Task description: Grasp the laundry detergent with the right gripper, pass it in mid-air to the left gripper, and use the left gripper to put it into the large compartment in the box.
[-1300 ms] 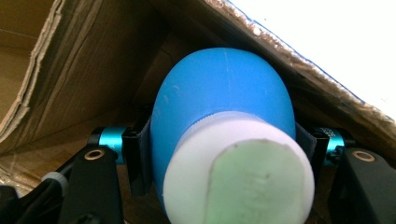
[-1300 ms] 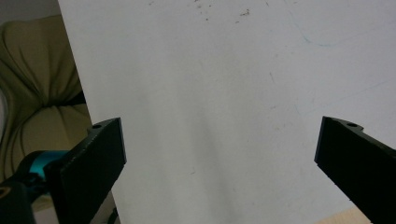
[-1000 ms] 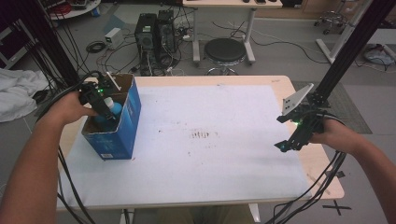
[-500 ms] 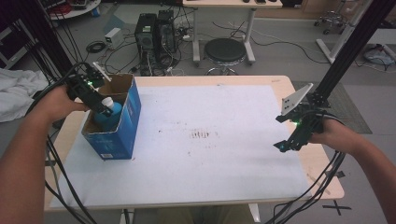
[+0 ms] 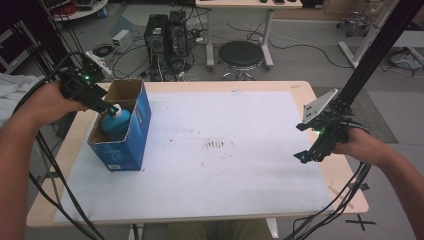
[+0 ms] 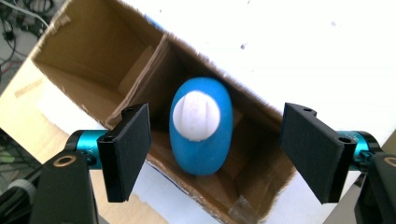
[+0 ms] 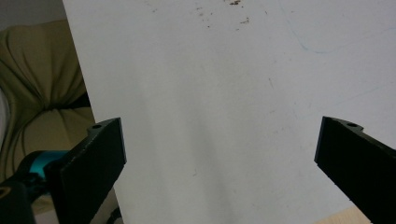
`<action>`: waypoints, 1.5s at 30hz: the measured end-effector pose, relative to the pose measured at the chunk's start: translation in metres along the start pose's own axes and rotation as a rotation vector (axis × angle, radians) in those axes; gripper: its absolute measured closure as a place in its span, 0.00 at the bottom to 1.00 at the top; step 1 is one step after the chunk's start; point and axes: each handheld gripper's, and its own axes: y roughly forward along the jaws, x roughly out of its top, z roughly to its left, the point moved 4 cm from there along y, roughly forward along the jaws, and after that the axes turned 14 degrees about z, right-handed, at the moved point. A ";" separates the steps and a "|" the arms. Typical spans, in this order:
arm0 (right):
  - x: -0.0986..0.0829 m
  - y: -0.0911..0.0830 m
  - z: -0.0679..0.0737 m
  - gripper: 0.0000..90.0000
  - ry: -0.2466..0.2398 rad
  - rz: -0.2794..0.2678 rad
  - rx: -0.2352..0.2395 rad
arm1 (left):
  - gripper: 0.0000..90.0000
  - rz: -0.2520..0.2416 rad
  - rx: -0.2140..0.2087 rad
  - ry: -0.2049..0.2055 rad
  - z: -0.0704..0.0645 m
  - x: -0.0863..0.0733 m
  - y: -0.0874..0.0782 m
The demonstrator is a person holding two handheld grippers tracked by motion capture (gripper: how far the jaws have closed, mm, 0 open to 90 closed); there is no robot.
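A blue bottle (image 5: pixel 115 124) (image 6: pixel 201 126) with a white cap (image 6: pixel 196 115) stands upright inside an open blue cardboard box (image 5: pixel 131 145) (image 6: pixel 93 51) at the table's left side. My left gripper (image 5: pixel 102 106) (image 6: pixel 217 156) hovers above the box's left rim, open, its jaws wide apart on either side of the bottle and clear of it. My right gripper (image 5: pixel 311 150) (image 7: pixel 219 163) is open over the white sheet (image 5: pixel 215 155) (image 7: pixel 210 93) near the table's right edge, with nothing between its jaws.
The box has a cardboard divider (image 6: pixel 140 70); the far compartment is bare. Brown smudges (image 5: pixel 215 145) mark the sheet's middle. Beyond the table stand a black stool (image 5: pixel 241 54), computer towers (image 5: pixel 165 32) and cables. A black pole (image 5: pixel 370 60) rises at the right.
My left gripper has risen and pulled back to the left out of the box, with the blue bottle left standing inside. The right gripper has stayed in place.
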 end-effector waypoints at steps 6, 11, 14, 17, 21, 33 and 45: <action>0.001 -0.001 0.000 0.01 0.000 0.002 -0.002 | 0.28 -0.024 -0.002 0.027 -0.010 0.008 -0.015; 0.001 -0.002 0.000 0.01 0.003 0.000 -0.004 | 0.28 -0.032 -0.013 0.038 -0.016 0.017 -0.018; 0.002 -0.003 0.000 0.01 0.002 -0.001 -0.005 | 0.28 -0.042 -0.014 0.037 -0.018 0.022 -0.020; 0.002 -0.003 0.000 0.01 0.005 0.000 -0.003 | 0.28 -0.035 -0.020 0.058 -0.020 0.027 -0.020; 0.004 -0.002 0.000 0.01 0.002 0.000 -0.003 | 0.28 -0.026 -0.033 0.098 -0.025 0.041 -0.017; 0.007 -0.002 -0.002 0.01 -0.001 0.000 0.000 | 0.28 0.018 -0.068 0.222 -0.044 0.082 -0.001; 0.007 -0.002 0.001 0.01 0.000 -0.002 0.001 | 0.06 0.030 -0.070 0.299 -0.064 0.114 0.012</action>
